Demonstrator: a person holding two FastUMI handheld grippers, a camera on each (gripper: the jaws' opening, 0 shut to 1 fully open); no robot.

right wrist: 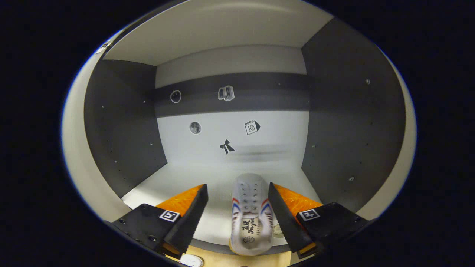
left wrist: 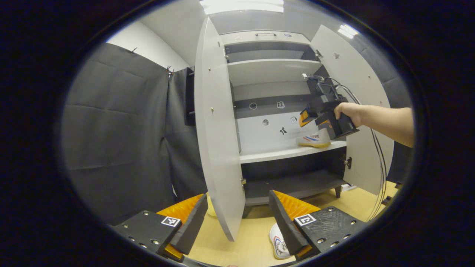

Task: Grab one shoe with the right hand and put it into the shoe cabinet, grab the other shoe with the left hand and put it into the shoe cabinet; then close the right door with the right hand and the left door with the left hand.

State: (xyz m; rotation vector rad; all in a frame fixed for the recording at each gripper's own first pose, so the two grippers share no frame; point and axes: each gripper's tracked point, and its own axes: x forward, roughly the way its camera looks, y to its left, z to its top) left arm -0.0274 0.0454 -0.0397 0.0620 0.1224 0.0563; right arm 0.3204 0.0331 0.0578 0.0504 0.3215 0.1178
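Note:
The shoe cabinet (left wrist: 271,70) stands with its left door (left wrist: 217,129) and right door (left wrist: 360,92) both swung wide. One white shoe with red and blue stripes (left wrist: 313,140) rests on the middle shelf (left wrist: 274,154), toward its right end. A hand holds my right gripper (left wrist: 308,116) just above it. In the right gripper view that shoe (right wrist: 249,207) lies toe-inward between the spread fingers of the right gripper (right wrist: 237,185), close to the right finger and apart from the left one. The other shoe (left wrist: 278,241) lies on the floor under my open left gripper (left wrist: 238,194).
Black cloth (left wrist: 118,129) hangs left of the cabinet. The floor (left wrist: 230,244) is light wood. Cables (left wrist: 380,167) trail down from the right gripper in front of the right door. A dark lower compartment (left wrist: 293,183) sits under the middle shelf.

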